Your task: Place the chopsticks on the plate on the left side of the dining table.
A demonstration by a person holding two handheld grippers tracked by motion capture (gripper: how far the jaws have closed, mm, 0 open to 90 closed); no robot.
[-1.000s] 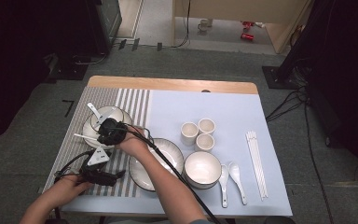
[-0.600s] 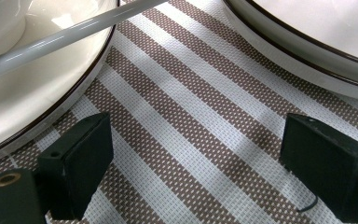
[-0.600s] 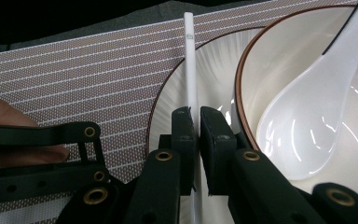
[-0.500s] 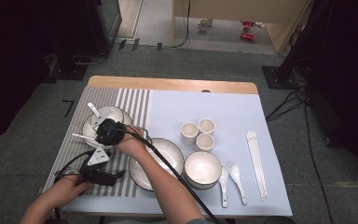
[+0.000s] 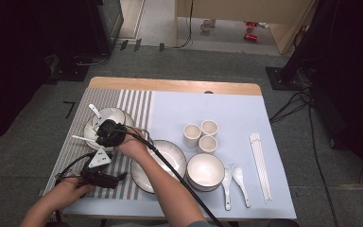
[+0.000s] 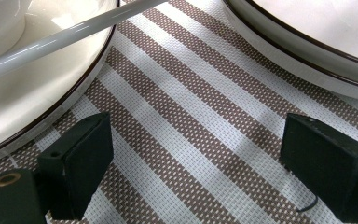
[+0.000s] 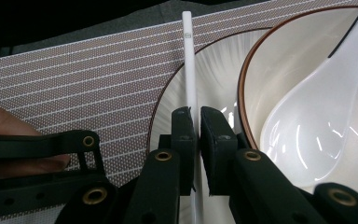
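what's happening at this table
A person is setting out tableware with a gripper in each hand. The right gripper is shut on a white chopstick, holding it over the plate that carries a bowl and spoon. The left gripper rests open over the striped mat.

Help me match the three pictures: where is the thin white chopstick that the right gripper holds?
High view: thin white chopstick, left of the plate.
Left gripper view: top left, crossing the plate.
Right gripper view: centre, upright between the shut jaws.
Shared landmark: dark-rimmed white plate.
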